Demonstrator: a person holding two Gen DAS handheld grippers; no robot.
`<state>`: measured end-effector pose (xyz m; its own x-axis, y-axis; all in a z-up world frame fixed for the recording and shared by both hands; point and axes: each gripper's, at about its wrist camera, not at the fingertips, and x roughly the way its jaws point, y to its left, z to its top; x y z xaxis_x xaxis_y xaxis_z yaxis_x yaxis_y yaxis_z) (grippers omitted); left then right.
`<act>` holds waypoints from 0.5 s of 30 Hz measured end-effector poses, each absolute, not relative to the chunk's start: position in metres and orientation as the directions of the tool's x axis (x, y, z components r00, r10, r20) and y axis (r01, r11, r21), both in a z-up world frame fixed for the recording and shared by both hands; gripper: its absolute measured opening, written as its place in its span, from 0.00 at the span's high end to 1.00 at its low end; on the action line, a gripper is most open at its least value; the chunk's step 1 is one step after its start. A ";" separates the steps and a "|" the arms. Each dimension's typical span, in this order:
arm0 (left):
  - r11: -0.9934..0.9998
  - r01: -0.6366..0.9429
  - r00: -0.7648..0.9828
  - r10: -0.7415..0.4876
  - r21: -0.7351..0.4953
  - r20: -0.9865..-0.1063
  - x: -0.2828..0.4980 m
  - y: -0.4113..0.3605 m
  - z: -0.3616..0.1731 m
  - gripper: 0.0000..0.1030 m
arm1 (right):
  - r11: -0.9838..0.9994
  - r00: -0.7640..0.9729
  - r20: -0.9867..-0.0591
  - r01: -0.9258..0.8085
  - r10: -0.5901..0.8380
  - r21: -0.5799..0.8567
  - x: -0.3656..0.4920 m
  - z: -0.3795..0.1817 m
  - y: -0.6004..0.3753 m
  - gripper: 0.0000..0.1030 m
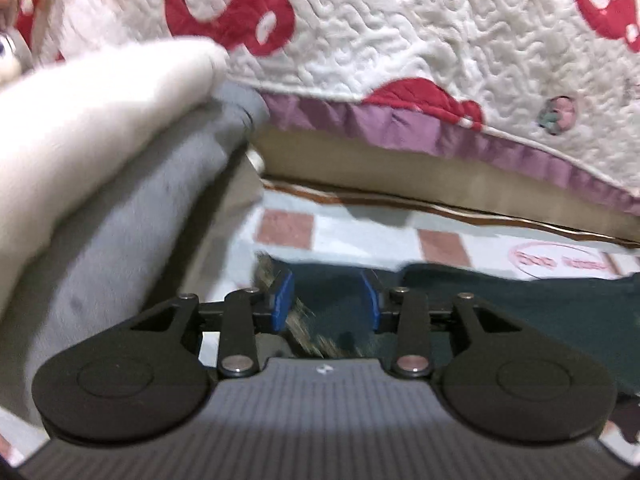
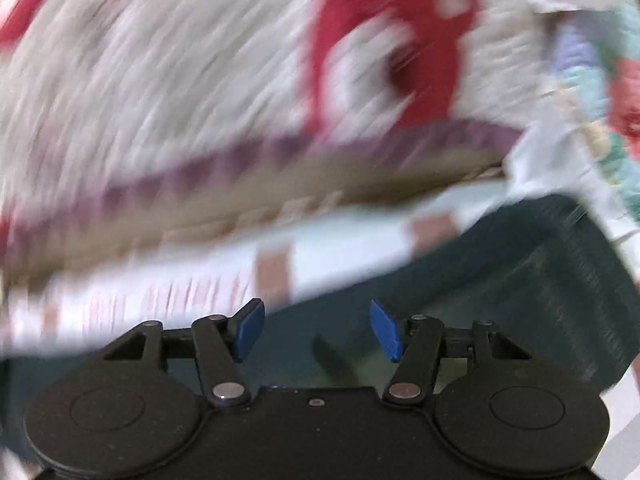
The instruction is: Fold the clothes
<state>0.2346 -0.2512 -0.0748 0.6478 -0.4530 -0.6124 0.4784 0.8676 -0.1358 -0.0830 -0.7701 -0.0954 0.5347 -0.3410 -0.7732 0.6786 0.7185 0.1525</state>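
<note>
Item: dark green knitted garment (image 1: 520, 300), lying flat on a pale checked sheet with pink squares (image 1: 344, 232), on what is looking like a bed; a white quilted blanket with red bear motifs and a purple border (image 1: 400, 40) is hanging behind it; a cream and grey folded fabric mass (image 1: 100, 160) is filling the left of the left wrist view, identity not settled.

Left hand-held gripper (image 1: 326, 300): blue pads standing apart with nothing between them; hovering over the garment's left end, where a mottled brownish patch (image 1: 296, 320) is showing blurred beneath.

Right hand-held gripper (image 2: 318, 330): jaws standing wide apart and empty; the view is heavily smeared; the same garment (image 2: 520, 280) is lying directly beneath and stretching away to the upper right.

Governing relation: the garment's long axis appears to be running sideways across both views, each hand-held gripper sitting above one end, pointing downward; neither is clearly nearer; judged, each would be descending to pinch an edge for a fold.
</note>
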 end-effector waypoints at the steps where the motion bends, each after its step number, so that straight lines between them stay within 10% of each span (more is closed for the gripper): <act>1: 0.859 0.495 0.641 -0.465 -0.134 -0.611 0.231 -0.251 -0.078 0.62 | 0.741 0.524 -0.791 0.657 -0.317 0.138 -0.083 -0.111 -0.748 0.38; 10: 0.780 0.612 0.565 -0.546 -0.128 -0.619 0.207 -0.280 -0.121 0.47 | 0.748 0.481 -0.778 0.663 -0.404 0.022 -0.106 -0.172 -0.649 0.35; 15: 0.782 0.620 0.644 -0.453 0.072 -0.617 0.208 -0.306 -0.136 0.49 | 0.734 0.498 -0.766 0.677 -0.406 0.051 -0.110 -0.175 -0.647 0.35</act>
<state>0.2076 -0.3056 -0.1359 0.6437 -0.4531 -0.6168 0.6195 0.7816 0.0723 -0.1103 -0.6467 -0.1745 0.4977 -0.4064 -0.7663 0.6771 0.7341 0.0505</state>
